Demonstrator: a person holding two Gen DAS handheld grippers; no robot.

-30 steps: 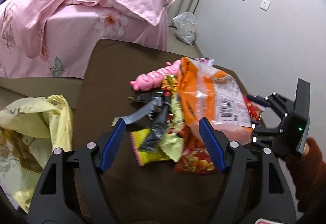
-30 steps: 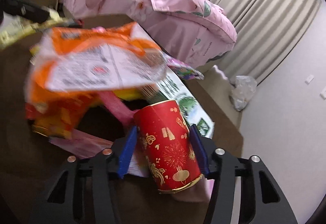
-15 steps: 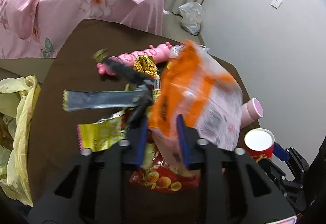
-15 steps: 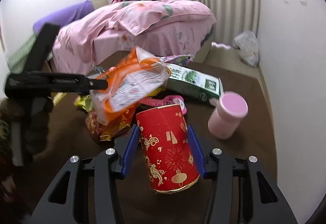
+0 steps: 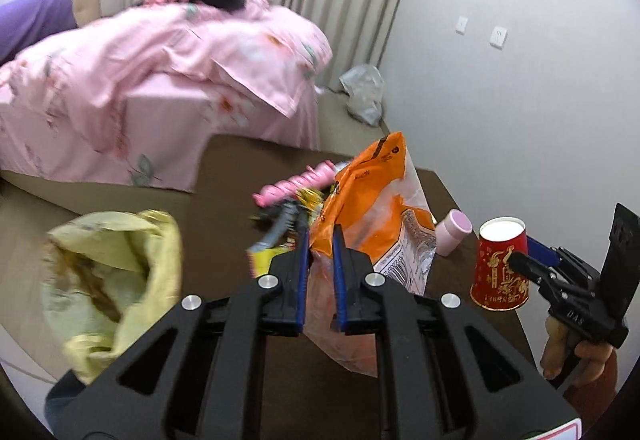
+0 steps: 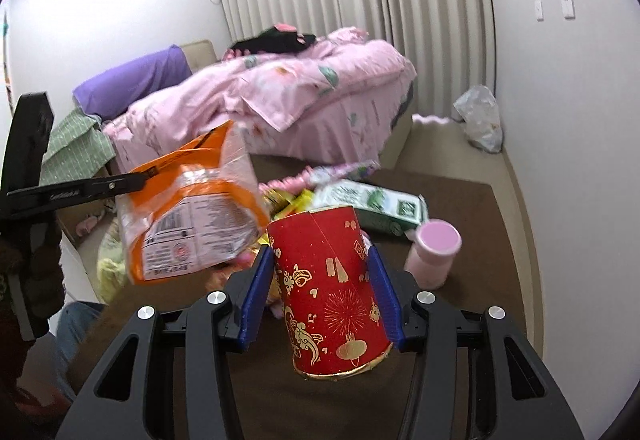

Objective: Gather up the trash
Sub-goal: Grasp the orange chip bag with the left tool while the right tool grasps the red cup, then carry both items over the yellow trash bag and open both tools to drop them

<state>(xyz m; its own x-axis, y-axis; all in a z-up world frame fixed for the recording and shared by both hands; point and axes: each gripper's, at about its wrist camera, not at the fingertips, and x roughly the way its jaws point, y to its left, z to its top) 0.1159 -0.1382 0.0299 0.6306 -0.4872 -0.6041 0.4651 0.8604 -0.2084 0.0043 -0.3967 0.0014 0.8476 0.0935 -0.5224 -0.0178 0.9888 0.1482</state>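
Observation:
My left gripper [image 5: 320, 244] is shut on an orange and clear plastic snack bag [image 5: 372, 212] and holds it above the brown table [image 5: 224, 176]; the bag also shows in the right wrist view [image 6: 192, 216]. My right gripper [image 6: 320, 272] is shut on a red paper cup with gold print [image 6: 328, 288], held upside down above the table; the cup also shows in the left wrist view [image 5: 500, 264]. A yellow trash bag [image 5: 108, 280] lies open at the left, beside the table. Several wrappers [image 5: 288, 220] lie piled on the table.
A small pink cup [image 6: 434, 252] stands on the table at the right. A green and white pack [image 6: 372, 204] and a pink toy [image 5: 296, 186] lie in the pile. A bed with pink bedding [image 5: 160, 80] stands behind. A white bag [image 5: 362, 92] lies by the wall.
My left gripper closed on the orange bag and lifted it off the pile. My right gripper raised the red cup clear of the table. Both views tilted up toward the room.

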